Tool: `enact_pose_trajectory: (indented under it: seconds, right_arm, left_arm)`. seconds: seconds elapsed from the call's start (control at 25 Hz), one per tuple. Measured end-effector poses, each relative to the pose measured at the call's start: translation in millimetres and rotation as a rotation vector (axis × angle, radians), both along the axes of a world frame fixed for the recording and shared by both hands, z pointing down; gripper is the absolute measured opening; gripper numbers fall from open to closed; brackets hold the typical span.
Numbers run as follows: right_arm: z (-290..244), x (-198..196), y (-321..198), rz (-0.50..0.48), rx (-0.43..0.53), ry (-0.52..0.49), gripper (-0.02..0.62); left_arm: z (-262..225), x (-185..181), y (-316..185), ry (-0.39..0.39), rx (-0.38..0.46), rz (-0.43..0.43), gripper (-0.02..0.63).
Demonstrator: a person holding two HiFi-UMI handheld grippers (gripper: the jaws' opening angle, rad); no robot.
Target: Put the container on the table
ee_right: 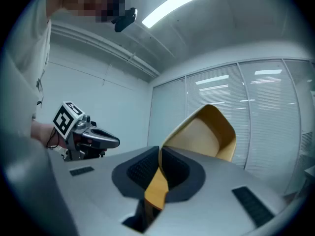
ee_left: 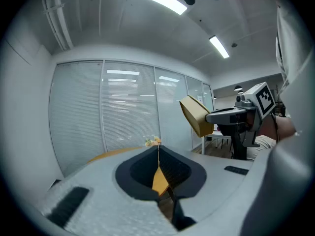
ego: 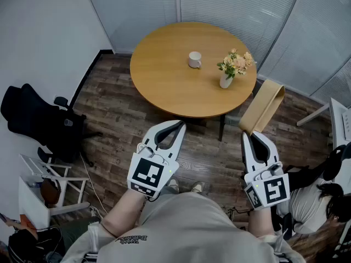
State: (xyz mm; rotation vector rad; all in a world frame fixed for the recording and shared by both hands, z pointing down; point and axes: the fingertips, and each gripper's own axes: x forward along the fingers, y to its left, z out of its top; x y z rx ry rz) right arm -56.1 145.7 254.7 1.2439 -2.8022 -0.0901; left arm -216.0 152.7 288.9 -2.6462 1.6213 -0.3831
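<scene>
While we hold one gripper in each hand, the right gripper (ego: 249,134) is closed on the thin wall of the container (ego: 264,104). In the right gripper view the yellow-brown wall goes between the two jaws, and they press it from both sides. The container is a tan, boxy tub with rounded corners. It hangs tilted in the air, with its open side turned toward the gripper's camera. From the head view it is over the dark wood floor (ego: 118,122), just beside the near right edge of the round table (ego: 164,78), and it does not rest on the table.

The left gripper (ego: 179,125) holds nothing. Its jaws meet at the tips, and only a narrow slit stays between them, through which we see a piece of the table top. It points toward the near edge of the table, well apart from the container.

On the table stand a white cup (ego: 194,59) and, to its right, a small white vase (ego: 226,81) with pale flowers (ego: 236,63). A black office chair (ego: 38,122) stands on the floor at the left, near the wall.
</scene>
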Motion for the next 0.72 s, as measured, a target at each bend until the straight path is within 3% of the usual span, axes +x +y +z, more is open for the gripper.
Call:
enact_pose_trajectory:
  seconds: [0.72]
  right_arm:
    - [-2, 21, -1, 0.028, -0.002, -0.014, 0.039]
  left_arm:
    - [-1, 5, 0, -0.006, 0.005, 0.007, 0.023]
